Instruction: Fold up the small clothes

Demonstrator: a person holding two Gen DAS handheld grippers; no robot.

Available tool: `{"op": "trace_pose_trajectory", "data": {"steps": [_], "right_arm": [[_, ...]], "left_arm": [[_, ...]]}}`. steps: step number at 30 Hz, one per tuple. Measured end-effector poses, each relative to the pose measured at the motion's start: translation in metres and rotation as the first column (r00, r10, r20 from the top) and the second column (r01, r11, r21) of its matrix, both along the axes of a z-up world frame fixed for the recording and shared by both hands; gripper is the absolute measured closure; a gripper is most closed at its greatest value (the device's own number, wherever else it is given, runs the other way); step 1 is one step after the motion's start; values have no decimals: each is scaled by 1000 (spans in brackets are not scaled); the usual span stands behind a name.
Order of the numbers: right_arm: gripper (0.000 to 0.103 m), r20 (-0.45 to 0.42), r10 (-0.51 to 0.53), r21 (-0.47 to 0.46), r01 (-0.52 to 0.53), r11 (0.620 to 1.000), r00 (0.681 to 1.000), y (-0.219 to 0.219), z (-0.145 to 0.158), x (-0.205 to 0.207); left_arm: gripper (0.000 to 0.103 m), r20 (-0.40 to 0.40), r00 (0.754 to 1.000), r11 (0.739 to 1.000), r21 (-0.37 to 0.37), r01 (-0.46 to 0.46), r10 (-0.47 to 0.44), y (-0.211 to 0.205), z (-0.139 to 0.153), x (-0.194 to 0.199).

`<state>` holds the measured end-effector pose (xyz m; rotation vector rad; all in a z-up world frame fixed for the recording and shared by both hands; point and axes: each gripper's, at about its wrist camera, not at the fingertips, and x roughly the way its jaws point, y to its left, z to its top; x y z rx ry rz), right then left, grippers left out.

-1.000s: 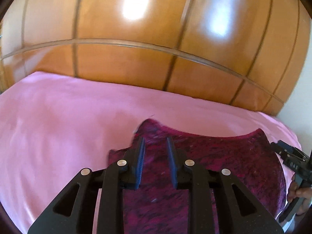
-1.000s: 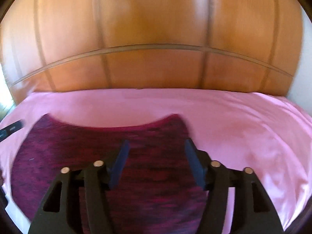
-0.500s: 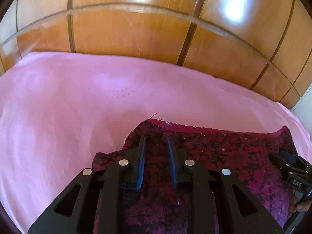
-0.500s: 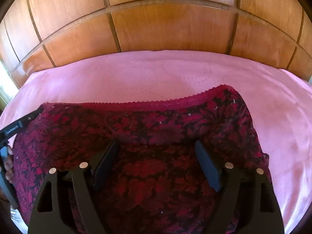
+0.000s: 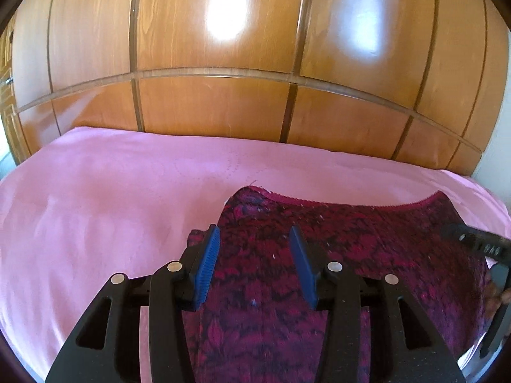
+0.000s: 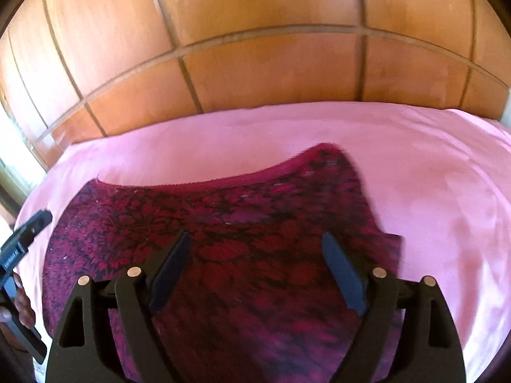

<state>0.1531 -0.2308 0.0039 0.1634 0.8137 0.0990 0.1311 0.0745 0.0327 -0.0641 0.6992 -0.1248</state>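
I count one small garment [image 5: 335,255], a dark red floral piece with one scalloped trim band along its far edge, lying at the near edge of the one pink bedspread [image 5: 111,191]. Two grippers are mine: my left gripper [image 5: 255,265] and my right gripper [image 6: 258,271], each with two fingers. Behind stands one wooden panelled wall [image 5: 223,102], showing two bright glare patches.

Pink-sheeted bed [image 5: 111,198] under spread crimson floral garment [image 6: 242,223]
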Motion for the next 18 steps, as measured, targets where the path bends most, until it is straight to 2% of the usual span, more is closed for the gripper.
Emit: {"op": "trace_pose_trajectory", "data": {"steps": [4, 7, 12, 18], "right_arm": [[14, 31, -64, 39, 63, 997, 997, -34, 10, -27], [13, 28, -111, 48, 110, 993, 993, -59, 7, -46], [13, -35, -131, 141, 134, 981, 991, -86, -20, -63], [13, -87, -86, 298, 108, 949, 993, -104, -48, -85]], "left_arm": [[59, -2, 1000, 1000, 3, 21, -21, -6, 0, -13], [59, -12, 999, 999, -1, 33, -33, -8, -1, -21], [59, -21, 999, 999, 7, 46, -46, -16, -4, -31], [59, -34, 997, 998, 11, 70, -69, -22, -7, -40]]}}
